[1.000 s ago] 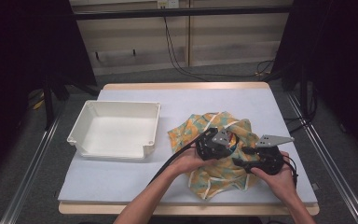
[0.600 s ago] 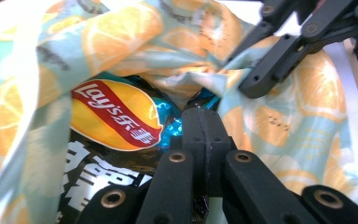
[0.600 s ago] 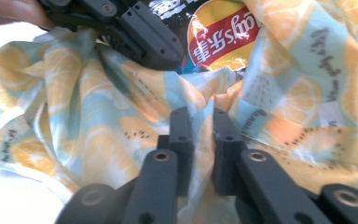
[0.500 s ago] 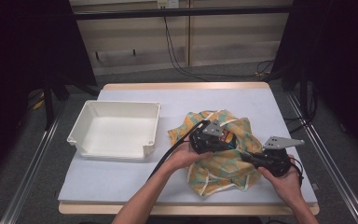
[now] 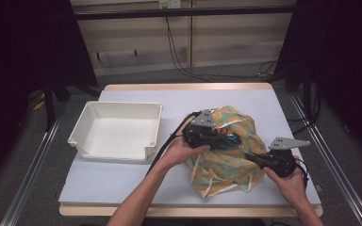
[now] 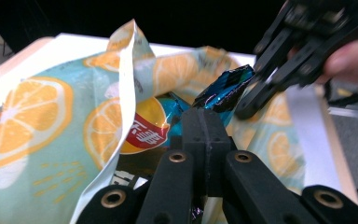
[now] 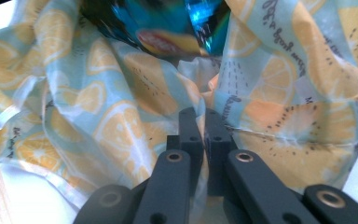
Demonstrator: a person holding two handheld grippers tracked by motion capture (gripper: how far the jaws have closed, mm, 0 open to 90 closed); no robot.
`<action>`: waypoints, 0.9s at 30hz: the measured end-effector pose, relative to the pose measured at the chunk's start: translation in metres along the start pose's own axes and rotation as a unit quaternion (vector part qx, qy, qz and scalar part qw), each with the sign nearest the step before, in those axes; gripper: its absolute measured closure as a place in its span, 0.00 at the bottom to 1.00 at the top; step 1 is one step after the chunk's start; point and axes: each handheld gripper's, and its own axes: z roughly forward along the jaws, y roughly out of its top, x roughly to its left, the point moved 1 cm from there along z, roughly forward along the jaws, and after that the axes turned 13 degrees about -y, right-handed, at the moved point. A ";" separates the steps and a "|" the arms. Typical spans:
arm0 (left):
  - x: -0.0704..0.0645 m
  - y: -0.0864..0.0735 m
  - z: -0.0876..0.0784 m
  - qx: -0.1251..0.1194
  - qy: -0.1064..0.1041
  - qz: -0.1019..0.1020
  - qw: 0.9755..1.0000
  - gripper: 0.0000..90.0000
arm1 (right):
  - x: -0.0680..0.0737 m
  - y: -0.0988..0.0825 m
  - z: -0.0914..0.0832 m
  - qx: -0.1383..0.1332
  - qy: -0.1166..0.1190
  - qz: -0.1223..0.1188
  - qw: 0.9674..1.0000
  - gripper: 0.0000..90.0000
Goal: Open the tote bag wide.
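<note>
Snack packet (image 5: 227, 139), blue foil, sits in the mouth of the citrus-print bag (image 5: 221, 165) mid-table. Right gripper (image 5: 250, 157) is clamped on the bag's edge; left gripper (image 5: 219, 140) pinches the packet. Better to draw the packet out slowly while the bag stays anchored, toward the white tray (image 5: 118, 129) beyond.

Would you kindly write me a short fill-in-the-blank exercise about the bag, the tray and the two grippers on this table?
1. The fabric bag is printed with slices of ____.
2. The white tray lies to the ____ of the bag in the high view.
3. The snack packet inside the bag is shiny and ____.
4. The right gripper has its fingers shut on the bag's ____.

Missing words: orange; left; blue; fabric
</note>
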 end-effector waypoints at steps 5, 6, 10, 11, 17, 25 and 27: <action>-0.005 0.013 -0.008 -0.011 -0.005 0.009 1.000 1.00 | -0.001 -0.001 0.006 0.005 0.002 0.003 1.000 0.99; -0.007 0.015 -0.009 -0.017 -0.009 0.010 1.000 1.00 | -0.001 -0.001 0.007 0.006 0.004 0.005 1.000 0.99; -0.013 0.026 -0.013 -0.038 -0.021 0.017 0.999 1.00 | -0.001 -0.002 0.009 0.002 0.009 0.006 1.000 0.99; -0.015 0.028 -0.014 -0.039 -0.026 0.020 0.999 1.00 | -0.001 -0.002 0.010 0.002 0.011 0.006 1.000 0.99; -0.020 0.030 -0.019 -0.051 -0.021 0.025 0.998 1.00 | -0.004 -0.004 0.014 0.005 0.014 0.009 1.000 0.95; -0.015 0.020 -0.030 -0.057 -0.004 0.022 0.998 1.00 | -0.004 0.004 -0.003 -0.023 0.013 0.006 1.000 0.71; -0.015 0.019 -0.034 -0.052 0.006 0.023 0.998 1.00 | -0.003 0.009 -0.007 -0.030 0.013 0.004 0.999 0.70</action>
